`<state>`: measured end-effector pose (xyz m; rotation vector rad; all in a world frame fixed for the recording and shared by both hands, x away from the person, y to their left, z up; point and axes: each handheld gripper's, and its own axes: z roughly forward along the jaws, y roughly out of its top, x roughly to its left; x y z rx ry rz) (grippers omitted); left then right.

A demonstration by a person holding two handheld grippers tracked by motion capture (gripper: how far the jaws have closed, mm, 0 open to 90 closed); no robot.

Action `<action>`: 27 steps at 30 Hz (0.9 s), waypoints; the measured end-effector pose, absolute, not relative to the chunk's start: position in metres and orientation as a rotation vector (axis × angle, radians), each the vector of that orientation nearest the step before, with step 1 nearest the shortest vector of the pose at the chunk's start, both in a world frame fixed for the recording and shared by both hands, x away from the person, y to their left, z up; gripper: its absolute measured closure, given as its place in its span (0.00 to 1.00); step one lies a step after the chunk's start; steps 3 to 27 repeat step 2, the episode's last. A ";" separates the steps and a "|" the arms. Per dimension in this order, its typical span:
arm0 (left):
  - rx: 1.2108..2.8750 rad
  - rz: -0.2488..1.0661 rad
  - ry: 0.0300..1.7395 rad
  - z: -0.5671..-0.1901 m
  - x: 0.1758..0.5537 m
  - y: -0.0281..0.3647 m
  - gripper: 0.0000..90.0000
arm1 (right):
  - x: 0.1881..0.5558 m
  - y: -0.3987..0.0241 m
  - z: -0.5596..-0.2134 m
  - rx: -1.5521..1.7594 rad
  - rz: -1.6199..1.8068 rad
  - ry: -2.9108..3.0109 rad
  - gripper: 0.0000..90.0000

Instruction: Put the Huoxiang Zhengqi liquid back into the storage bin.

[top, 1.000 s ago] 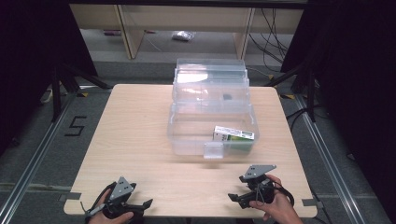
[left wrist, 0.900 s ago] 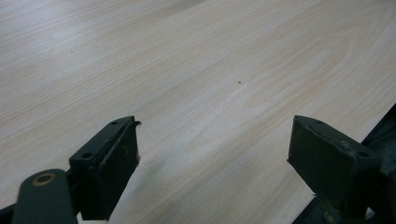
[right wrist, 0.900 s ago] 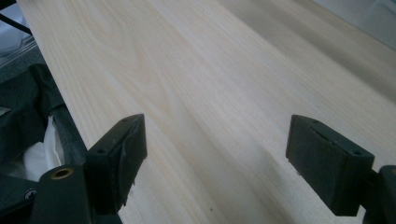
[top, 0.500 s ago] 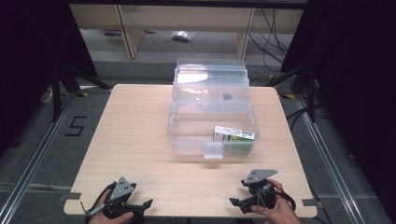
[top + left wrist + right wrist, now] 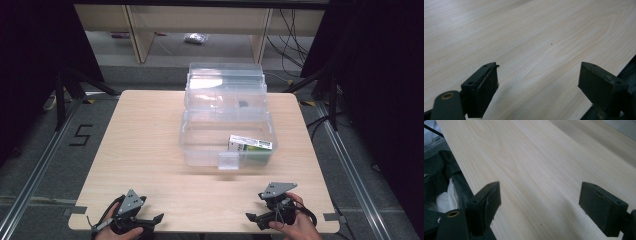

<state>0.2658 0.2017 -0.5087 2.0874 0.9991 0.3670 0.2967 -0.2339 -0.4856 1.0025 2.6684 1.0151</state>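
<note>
Left hand-held gripper [image 5: 150,220]: you are resting it at the near left edge of the surface [image 5: 145,150], its jaws spread wide apart and gripping nothing; in the left gripper view bare wood grain is lying between the two black pads [image 5: 484,87].

Right hand-held gripper [image 5: 257,218]: you are keeping it at the near right edge, jaws likewise apart and empty, with your hand [image 5: 295,222] wrapped round its body. In the right gripper view the surface edge is running off past the left pad.

Why they are sitting so: both are parked low and clear of the work, which looks like a ready stance. Open jaws are sparing you a step when you reach.

Clear storage box [image 5: 227,135]: it is standing ahead of both hand-held grippers, well apart from them, a little nearer your right one. Its hinged lid [image 5: 225,82] is lying thrown back on the far side, so the inside is open from above.

Latch tab [image 5: 228,161]: it is hanging on the box wall facing your hand-held grippers.

Green and white carton [image 5: 251,145]: it is lying flat inside the box, in the corner nearest your right hand-held gripper, which makes that side the natural one to reach with.

Small dark item [image 5: 243,104]: it is sitting farther off inside the clear plastic; too small to tell what it is.

Judgement: nothing is being handled yet.
</note>
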 end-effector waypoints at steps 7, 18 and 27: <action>2.087 0.380 1.007 -0.509 0.267 0.202 0.17 | 0.297 -0.234 -0.486 1.002 1.015 2.666 0.21; 2.087 0.380 1.007 -0.509 0.267 0.202 0.17 | 0.297 -0.234 -0.486 1.002 1.015 2.666 0.21; 2.087 0.380 1.007 -0.509 0.267 0.202 0.17 | 0.297 -0.234 -0.486 1.002 1.015 2.666 0.21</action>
